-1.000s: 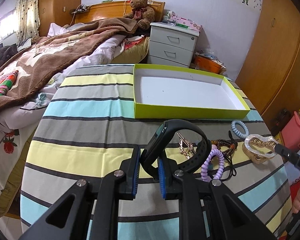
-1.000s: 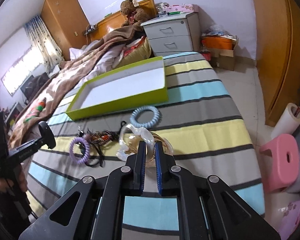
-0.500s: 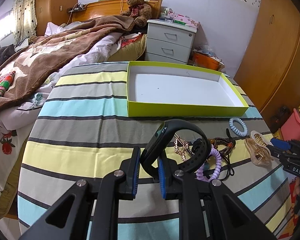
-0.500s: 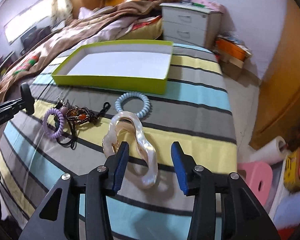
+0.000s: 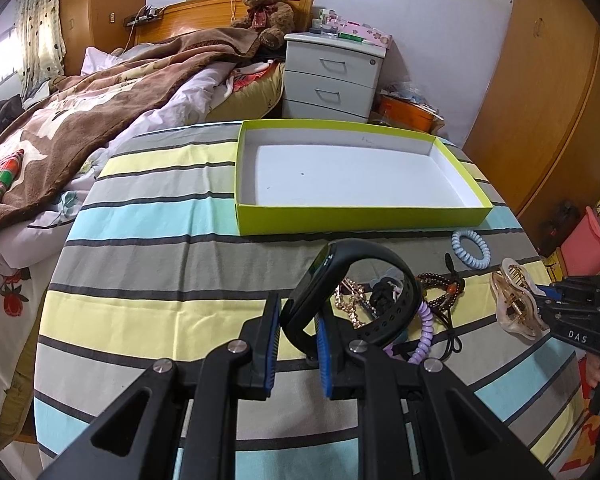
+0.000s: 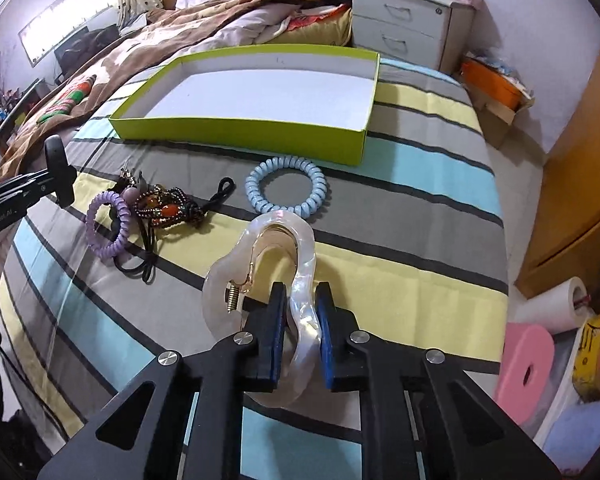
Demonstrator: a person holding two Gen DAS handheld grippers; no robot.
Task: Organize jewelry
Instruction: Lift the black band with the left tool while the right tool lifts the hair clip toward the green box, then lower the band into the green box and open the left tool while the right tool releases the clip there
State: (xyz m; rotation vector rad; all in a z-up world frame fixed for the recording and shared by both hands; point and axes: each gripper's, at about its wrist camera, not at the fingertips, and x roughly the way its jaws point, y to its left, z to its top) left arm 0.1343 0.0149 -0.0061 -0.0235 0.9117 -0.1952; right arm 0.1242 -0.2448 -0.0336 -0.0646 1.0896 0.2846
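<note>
Presently, the left tool [image 5: 298, 346] was clamped on a black rubber wristband [image 5: 356, 280] above the striped tabletop [image 5: 148, 272]. The right tool [image 6: 300, 330] gripped a pearly white wavy hair claw [image 6: 260, 256], short of the lime-green shallow box [image 6: 240, 130].

My left jaws pinch a black wristband [image 5: 352, 292], its loop standing upright. My right jaws close on a pearly white hair claw [image 6: 268, 280] lying flat. A pale blue coil tie [image 6: 287, 186], lilac coil tie [image 6: 110, 226] and beaded bracelet [image 6: 166, 210] lie near an empty lime-green box [image 6: 240, 134]
</note>
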